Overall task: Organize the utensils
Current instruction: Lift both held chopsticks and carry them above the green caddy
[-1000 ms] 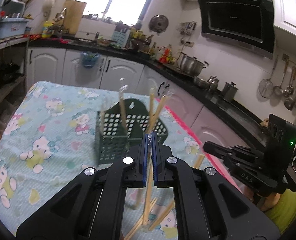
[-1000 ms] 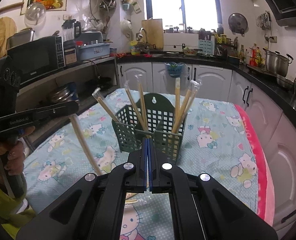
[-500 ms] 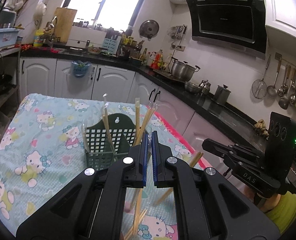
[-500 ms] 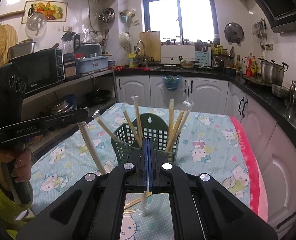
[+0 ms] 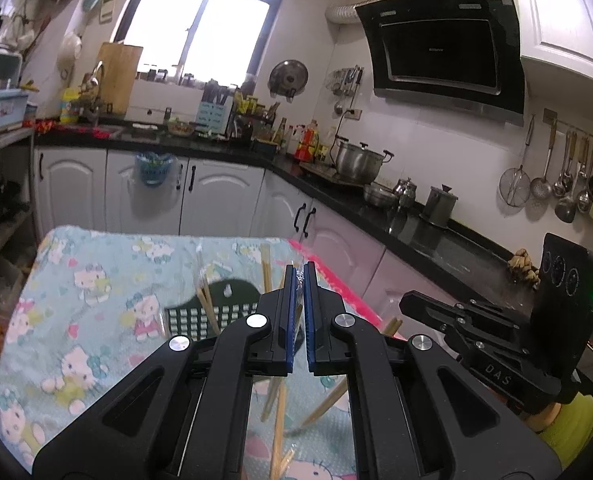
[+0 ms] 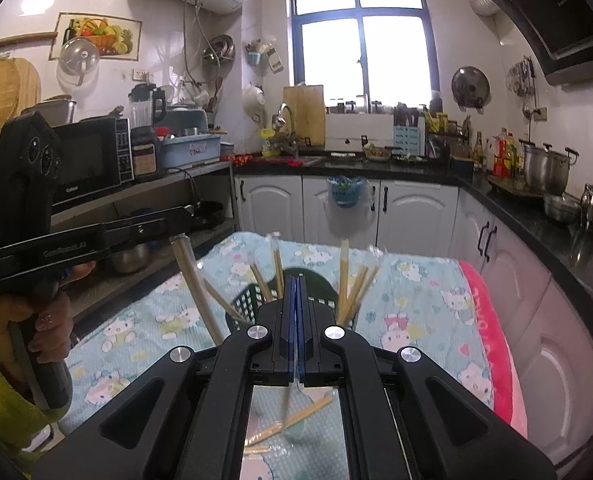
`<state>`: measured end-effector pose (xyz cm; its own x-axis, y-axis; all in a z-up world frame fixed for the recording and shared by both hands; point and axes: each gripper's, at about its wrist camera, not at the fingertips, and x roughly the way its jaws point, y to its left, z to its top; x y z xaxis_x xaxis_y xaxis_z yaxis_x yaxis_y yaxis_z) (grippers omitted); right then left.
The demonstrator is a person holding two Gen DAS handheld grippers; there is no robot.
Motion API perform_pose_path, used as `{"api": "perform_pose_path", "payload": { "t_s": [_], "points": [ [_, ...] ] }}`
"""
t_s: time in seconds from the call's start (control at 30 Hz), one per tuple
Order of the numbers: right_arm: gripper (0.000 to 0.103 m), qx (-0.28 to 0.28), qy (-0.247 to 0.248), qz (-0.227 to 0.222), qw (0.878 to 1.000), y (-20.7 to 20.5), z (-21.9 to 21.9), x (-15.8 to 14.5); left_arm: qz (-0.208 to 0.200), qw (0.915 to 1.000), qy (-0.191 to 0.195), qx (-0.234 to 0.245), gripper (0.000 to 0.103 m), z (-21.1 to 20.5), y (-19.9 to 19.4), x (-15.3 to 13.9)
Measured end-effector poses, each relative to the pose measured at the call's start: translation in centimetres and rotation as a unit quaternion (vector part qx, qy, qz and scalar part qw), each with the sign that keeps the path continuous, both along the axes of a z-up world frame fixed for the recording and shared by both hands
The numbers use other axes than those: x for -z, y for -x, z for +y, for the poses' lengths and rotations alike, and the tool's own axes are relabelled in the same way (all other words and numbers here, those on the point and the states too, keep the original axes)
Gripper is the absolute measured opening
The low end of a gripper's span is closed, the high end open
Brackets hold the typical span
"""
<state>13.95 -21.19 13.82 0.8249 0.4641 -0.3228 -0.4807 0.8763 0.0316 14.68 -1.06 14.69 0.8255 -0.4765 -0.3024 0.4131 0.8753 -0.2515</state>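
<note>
Chopsticks are the job here: pale wooden pairs in clear plastic sleeves. We have the left gripper [image 5: 299,280] pinched nearly closed on one sleeved wooden chopstick pair [image 6: 196,284], gripped near its top so the long end hangs down, which should make it easy to drop tip-first into a slot. In the left wrist view only a sliver of clear wrap shows between the blue pads [image 5: 292,316]; the right wrist view shows the stick hanging from that gripper.

Right gripper [image 6: 296,292] has its pads pressed together. Something thin and blurred hangs below them, but we can't tell if it's actually held.

Target is the dark green perforated plastic utensil holder [image 6: 248,306] standing upright on the light blue cartoon-cat tablecloth [image 6: 416,280]. Several sleeved chopsticks [image 6: 346,280] already lean in its compartments, fanned outward. Which compartment each one sits in isn't readable.

More loose wooden chopsticks [image 6: 296,416] lie flat on the cloth, close in under both grippers, so sorting is partway by our read. Both grippers are held above the holder, probably to clear the stick tips already poking up.
</note>
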Motion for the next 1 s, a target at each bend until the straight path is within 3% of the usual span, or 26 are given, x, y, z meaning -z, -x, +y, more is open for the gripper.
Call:
{"api": "perform_pose_path", "payload": {
  "t_s": [0.53,1.0],
  "points": [
    [0.001,0.006,-0.012,-0.053,0.998,-1.5,0.3,-4.8,-0.060,0.9971,-0.018,-0.044,0.002,2.2,-1.4,-5.2],
    [0.001,0.023,-0.004,-0.096,0.995,-4.4,0.4,-9.3,-0.074,0.9931,-0.023,-0.088,0.002,3.5,-4.5,-7.3]
  ]
}}
